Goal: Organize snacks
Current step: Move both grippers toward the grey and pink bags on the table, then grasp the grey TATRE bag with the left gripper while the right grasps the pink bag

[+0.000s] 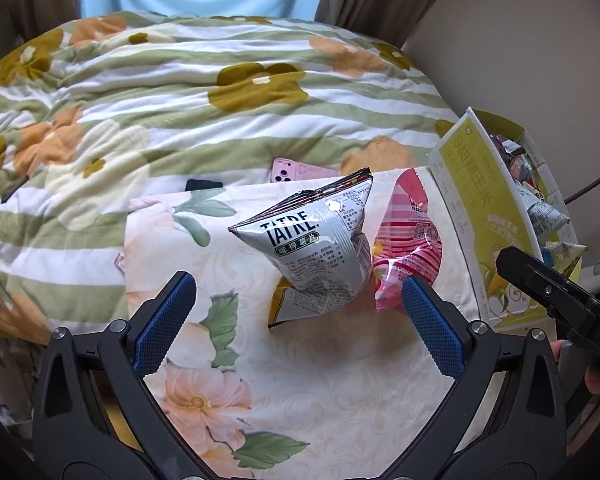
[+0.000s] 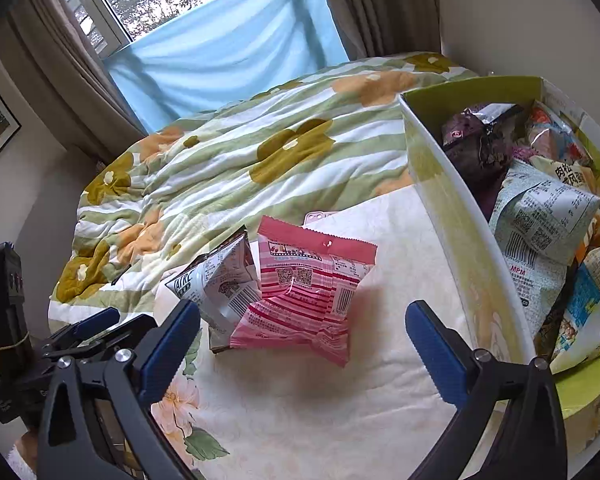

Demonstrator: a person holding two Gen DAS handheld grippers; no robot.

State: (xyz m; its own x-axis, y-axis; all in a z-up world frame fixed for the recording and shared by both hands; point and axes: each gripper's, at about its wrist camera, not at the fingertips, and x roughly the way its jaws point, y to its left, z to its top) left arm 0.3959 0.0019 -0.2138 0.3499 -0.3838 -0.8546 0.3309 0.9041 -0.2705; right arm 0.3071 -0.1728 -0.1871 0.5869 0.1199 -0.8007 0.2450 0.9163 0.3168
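Note:
A silver snack bag [image 1: 324, 240] stands puffed up on the floral cloth [image 1: 340, 380], with a pink striped bag [image 1: 410, 252] touching its right side. Both show in the right wrist view, silver [image 2: 220, 280] left of pink [image 2: 308, 288]. My left gripper [image 1: 298, 308] is open and empty, jaws wide just in front of the silver bag. My right gripper [image 2: 302, 336] is open and empty, just in front of the pink bag. A yellow-green cardboard box [image 2: 460, 216] at the right holds several snack bags [image 2: 540, 216].
A striped flowered quilt [image 1: 180, 92] covers the bed behind the cloth. A pink phone [image 1: 296, 170] and a dark object [image 1: 204, 185] lie at the cloth's far edge. The box [image 1: 480, 208] stands right of the bags. A curtained window [image 2: 220, 40] is beyond the bed.

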